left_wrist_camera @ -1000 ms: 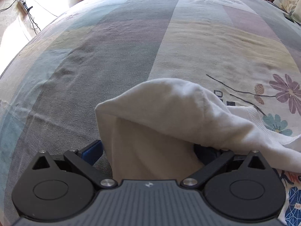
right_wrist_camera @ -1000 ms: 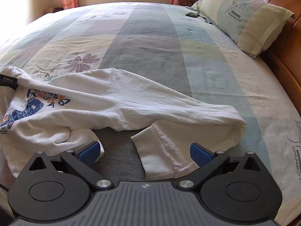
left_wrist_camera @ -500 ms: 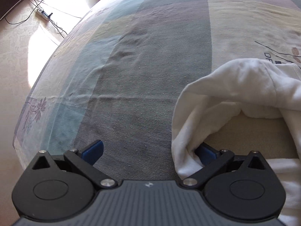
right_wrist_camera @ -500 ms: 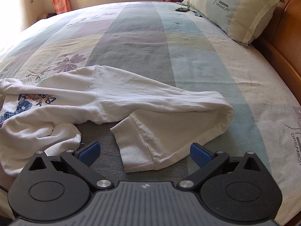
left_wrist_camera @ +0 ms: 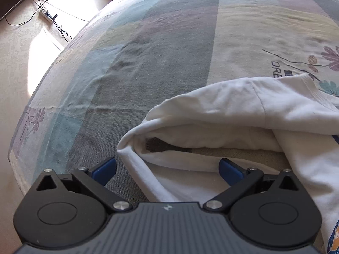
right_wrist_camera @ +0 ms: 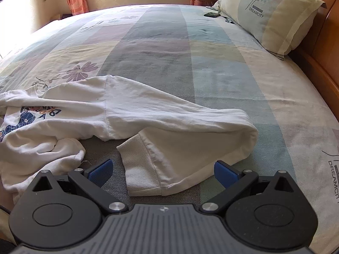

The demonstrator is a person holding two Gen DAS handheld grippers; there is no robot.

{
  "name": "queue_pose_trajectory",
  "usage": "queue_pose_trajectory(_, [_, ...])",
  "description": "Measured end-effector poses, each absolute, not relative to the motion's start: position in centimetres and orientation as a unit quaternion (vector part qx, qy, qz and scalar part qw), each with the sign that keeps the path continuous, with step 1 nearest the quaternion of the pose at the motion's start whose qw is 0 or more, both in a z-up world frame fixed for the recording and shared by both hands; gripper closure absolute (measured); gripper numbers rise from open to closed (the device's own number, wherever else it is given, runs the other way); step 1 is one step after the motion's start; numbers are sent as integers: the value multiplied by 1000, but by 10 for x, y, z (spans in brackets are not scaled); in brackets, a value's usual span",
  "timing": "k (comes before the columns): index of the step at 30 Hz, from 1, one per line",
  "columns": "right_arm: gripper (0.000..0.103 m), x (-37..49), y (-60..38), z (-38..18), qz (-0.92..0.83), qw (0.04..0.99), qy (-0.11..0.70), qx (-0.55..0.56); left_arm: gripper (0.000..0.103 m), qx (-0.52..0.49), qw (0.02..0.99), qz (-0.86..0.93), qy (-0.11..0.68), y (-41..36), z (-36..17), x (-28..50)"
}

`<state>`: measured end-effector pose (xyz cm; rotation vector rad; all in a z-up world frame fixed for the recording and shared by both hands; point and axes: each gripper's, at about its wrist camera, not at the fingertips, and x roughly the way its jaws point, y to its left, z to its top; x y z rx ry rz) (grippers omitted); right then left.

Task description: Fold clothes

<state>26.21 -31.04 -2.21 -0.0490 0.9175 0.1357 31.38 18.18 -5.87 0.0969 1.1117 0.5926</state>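
Left wrist view: the left hand-held gripper [left_wrist_camera: 167, 167] stands wide open with its blue pads well apart, gripping nothing. A white long-sleeved cotton sweatshirt [left_wrist_camera: 243, 105] lies crumpled on the bed, just ahead of it and off to its right. One folded sleeve edge [left_wrist_camera: 139, 169] runs between the spread fingers, closer to the left pad [left_wrist_camera: 105, 167]. The right pad [left_wrist_camera: 229, 169] sits over the white cloth. The bed's patchwork cover in grey, teal and cream with printed flowers [left_wrist_camera: 165, 63] stretches ahead, and a white power strip with dark cables [left_wrist_camera: 47, 17] lies on the floor far to the left.

Right wrist view: the right hand-held gripper [right_wrist_camera: 162, 170] is equally wide open and empty. The sweatshirt's ribbed cuff [right_wrist_camera: 139, 167] lies flat on the cover directly between and just ahead of its pads, without touching either one. The sleeve doubles back to the left towards the body, where a blue printed graphic [right_wrist_camera: 25, 118] shows. A striped pillow [right_wrist_camera: 269, 14] leans at the wooden headboard [right_wrist_camera: 317, 42], far ahead to the right.
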Motion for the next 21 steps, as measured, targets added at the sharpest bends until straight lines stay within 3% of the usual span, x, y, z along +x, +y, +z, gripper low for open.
queue_pose_trajectory(4, [0,265,-303,-21,78,894,440,-33,0,31,812,282,510,176,-58,327])
queue_pose_trajectory(7, [0,268,-299,-21,83,893,440,-33,0,80,797,274,532,163,-76,338])
queue_pose_trajectory(21, [0,278,-286,-22,83,892,444,-34,0,122,760,257,585,194,-65,247])
